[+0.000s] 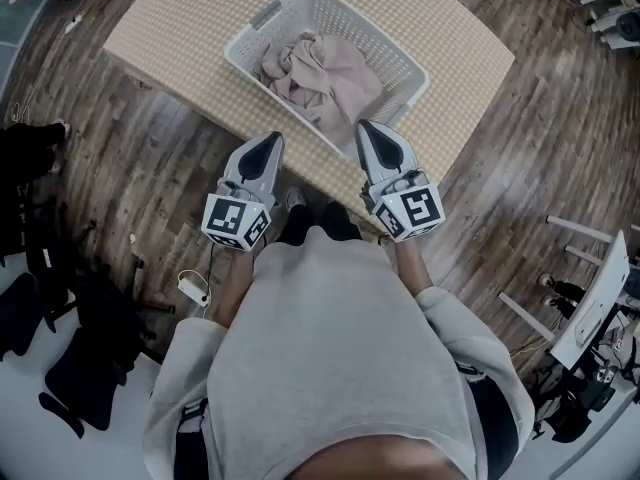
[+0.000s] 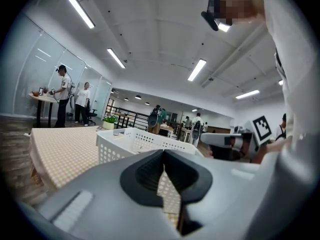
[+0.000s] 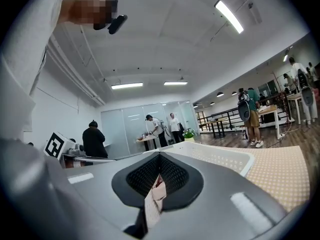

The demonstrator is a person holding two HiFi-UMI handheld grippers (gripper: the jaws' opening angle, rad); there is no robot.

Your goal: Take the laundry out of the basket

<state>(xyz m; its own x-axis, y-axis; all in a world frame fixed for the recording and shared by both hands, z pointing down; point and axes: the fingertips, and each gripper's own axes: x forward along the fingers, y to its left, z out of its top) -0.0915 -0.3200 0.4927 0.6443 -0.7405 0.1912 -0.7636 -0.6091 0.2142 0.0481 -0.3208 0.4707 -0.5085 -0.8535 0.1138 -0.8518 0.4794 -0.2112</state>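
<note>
beside the table (image 1: 180, 28) holding the basket (image 1: 352, 13), dark clutter (image 1: 60, 318) lies on the floor (image 1: 560, 128).

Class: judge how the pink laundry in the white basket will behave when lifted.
The pink laundry lies crumpled in folds, so it will probably drape floppily. It likely weighs little, and the perforated basket might shift if cloth snags.

Person's got the left gripper (image 1: 267, 142) and right gripper (image 1: 369, 129) side by side, pointing forward, both jaws pressed together.

Closed right claw (image 3: 159, 157) just before white basket (image 3: 225, 160).
</note>
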